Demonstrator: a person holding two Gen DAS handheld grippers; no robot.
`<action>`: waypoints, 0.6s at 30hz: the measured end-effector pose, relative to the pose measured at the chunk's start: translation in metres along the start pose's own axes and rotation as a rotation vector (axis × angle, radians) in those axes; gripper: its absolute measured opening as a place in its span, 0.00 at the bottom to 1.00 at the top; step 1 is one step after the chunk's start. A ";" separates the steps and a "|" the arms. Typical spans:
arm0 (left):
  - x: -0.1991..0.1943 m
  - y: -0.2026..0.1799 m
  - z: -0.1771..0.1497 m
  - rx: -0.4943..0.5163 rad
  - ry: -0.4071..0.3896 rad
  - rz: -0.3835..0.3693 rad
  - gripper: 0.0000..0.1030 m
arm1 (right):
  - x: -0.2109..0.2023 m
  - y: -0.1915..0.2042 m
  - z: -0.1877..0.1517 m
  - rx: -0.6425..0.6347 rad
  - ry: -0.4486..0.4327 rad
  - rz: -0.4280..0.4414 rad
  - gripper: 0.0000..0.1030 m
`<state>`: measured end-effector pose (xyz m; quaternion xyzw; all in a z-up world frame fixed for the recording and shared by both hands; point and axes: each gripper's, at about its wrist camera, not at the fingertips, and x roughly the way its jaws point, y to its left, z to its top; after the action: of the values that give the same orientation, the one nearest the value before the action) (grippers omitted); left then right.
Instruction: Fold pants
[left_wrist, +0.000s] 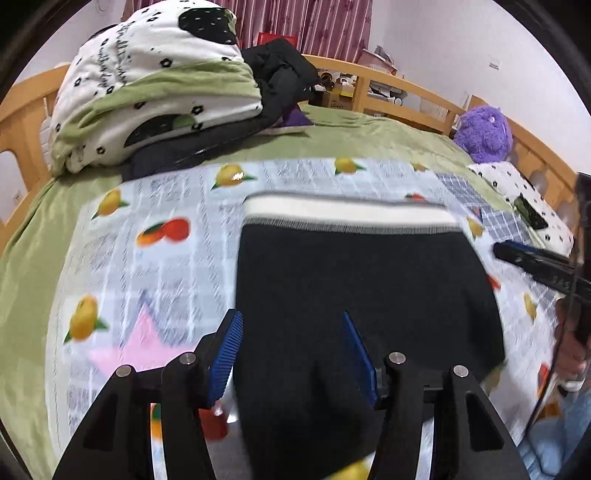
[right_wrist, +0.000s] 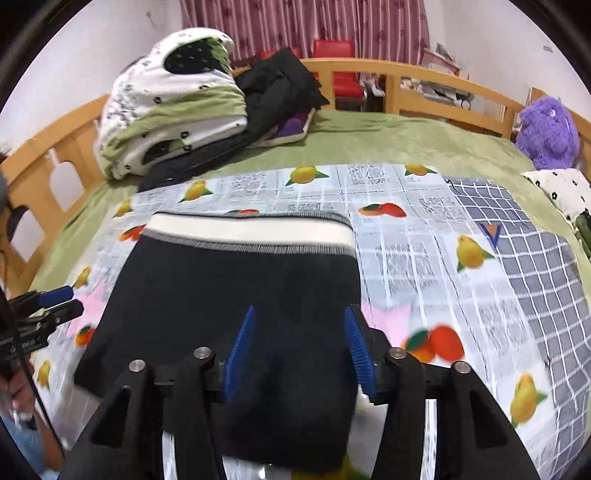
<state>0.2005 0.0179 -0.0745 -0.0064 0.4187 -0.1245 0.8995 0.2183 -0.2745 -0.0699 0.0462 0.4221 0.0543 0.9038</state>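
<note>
Black pants (left_wrist: 362, 273) with a white waistband (left_wrist: 347, 212) lie folded on a fruit-print sheet (left_wrist: 177, 206), waistband at the far end. They also show in the right wrist view (right_wrist: 236, 284). My left gripper (left_wrist: 291, 332) is open above the near left part of the pants, blue pads apart. My right gripper (right_wrist: 299, 328) is open above the near right part of the pants. Each gripper shows at the edge of the other's view: the right one (left_wrist: 535, 262) and the left one (right_wrist: 48, 306). Neither holds cloth.
The bed has a green cover (right_wrist: 388, 140) and a wooden rail (right_wrist: 406, 77). A rolled quilt (right_wrist: 173, 107) and dark clothes (right_wrist: 280, 85) lie at the far left. A purple plush toy (right_wrist: 546, 129) and a spotted pillow (left_wrist: 517, 195) are at the right.
</note>
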 end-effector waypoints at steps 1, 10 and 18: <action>0.003 -0.003 0.007 0.001 -0.004 -0.005 0.52 | 0.008 0.000 0.012 0.014 0.012 0.007 0.49; 0.066 -0.028 0.058 0.082 -0.035 0.039 0.53 | 0.082 -0.002 0.036 -0.047 0.034 -0.094 0.49; 0.129 -0.024 0.044 0.119 -0.016 0.097 0.61 | 0.123 -0.034 0.022 0.045 0.091 -0.038 0.66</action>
<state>0.3083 -0.0387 -0.1401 0.0663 0.4032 -0.1054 0.9066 0.3158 -0.2916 -0.1536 0.0561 0.4645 0.0293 0.8833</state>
